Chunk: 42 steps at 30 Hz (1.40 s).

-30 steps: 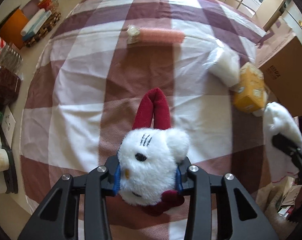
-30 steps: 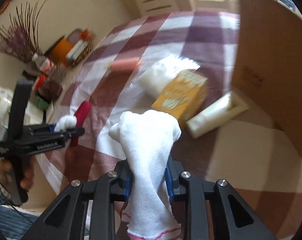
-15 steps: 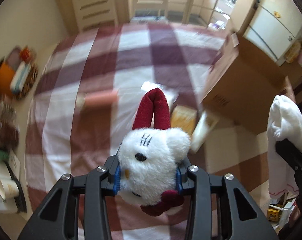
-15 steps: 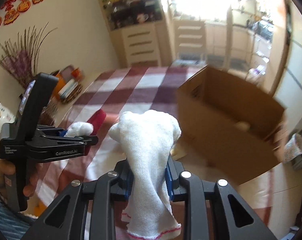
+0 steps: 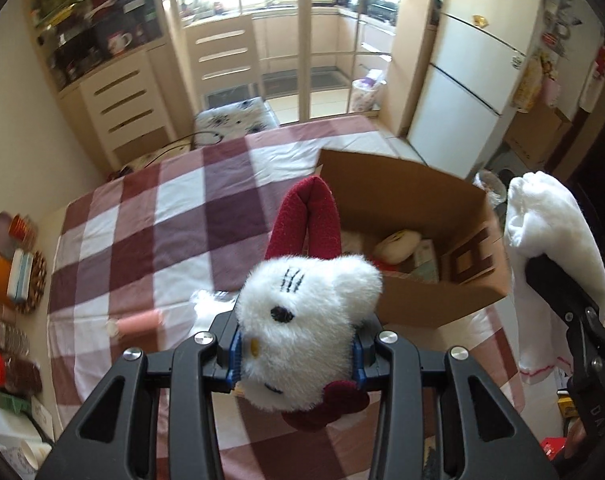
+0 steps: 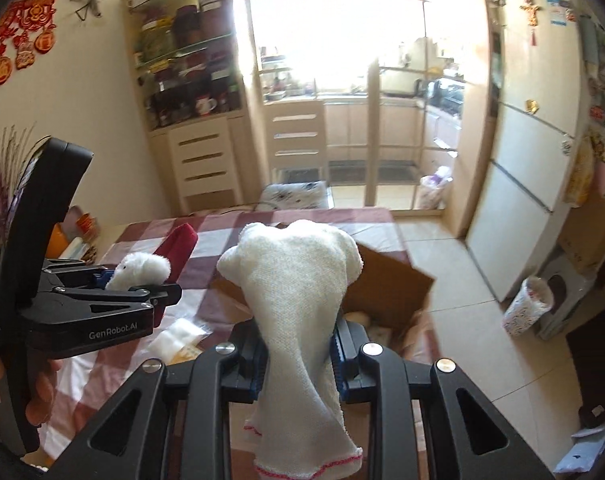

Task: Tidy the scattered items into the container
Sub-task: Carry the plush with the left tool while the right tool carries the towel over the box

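Two claws, fluffy white plush (image 5: 302, 328), limp white cloth (image 6: 298, 304)

Strong daylight comes through the window (image 6: 334, 28) ahead of me and burns it to pure white glare in my right view. My left view is evenly bright. Both pictures bend strongly at the dark round edges. The roll (image 5: 136, 322) and far furniture look slightly blurred.

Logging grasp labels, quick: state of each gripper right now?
Left gripper: shut on the white plush cat toy.
Right gripper: shut on the white cloth.
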Tool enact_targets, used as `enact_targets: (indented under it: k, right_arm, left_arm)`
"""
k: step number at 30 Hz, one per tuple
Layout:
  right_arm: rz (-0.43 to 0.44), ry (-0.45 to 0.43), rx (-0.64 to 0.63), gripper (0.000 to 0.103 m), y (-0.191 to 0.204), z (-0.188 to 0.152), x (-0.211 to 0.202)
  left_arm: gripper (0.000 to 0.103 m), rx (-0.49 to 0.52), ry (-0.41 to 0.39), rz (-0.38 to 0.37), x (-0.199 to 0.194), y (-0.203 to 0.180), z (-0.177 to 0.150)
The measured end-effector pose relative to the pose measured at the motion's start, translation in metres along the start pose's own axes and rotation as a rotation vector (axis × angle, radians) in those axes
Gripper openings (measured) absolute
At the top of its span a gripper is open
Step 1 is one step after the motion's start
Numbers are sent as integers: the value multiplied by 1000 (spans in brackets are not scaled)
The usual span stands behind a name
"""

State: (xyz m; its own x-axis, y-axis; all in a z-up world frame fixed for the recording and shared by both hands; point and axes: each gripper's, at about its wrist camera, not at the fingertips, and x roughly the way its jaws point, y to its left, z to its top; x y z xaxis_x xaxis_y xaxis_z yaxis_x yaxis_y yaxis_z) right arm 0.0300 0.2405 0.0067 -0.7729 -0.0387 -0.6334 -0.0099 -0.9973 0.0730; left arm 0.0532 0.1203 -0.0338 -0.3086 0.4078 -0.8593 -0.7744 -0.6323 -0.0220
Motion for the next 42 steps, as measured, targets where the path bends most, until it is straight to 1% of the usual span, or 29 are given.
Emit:
enact_targets:
  k: [4,12,19,25,32,42]
  right_arm:
    - [-15,-6,21,26,-16,4,3]
    - [-32,5,46,26,-33,8,24]
    - [-39,12,55,26,-42,10,35]
    - [-40,31,65,26,-46,8,42]
    - [-32,56,73,26,-49,4,54]
    - [-20,80,73,26,-51,4,70]
  left_arm:
    - [40,29,3,-2,7,-20,15]
    - [41,57,19,18,25,-36,28]
    - [41,68,33,20,37,-41,34]
    - [41,82,62,21,48,-46,37]
    - [41,79,101,23,63,-44,41]
    - [41,78,131,31,77,-42,46]
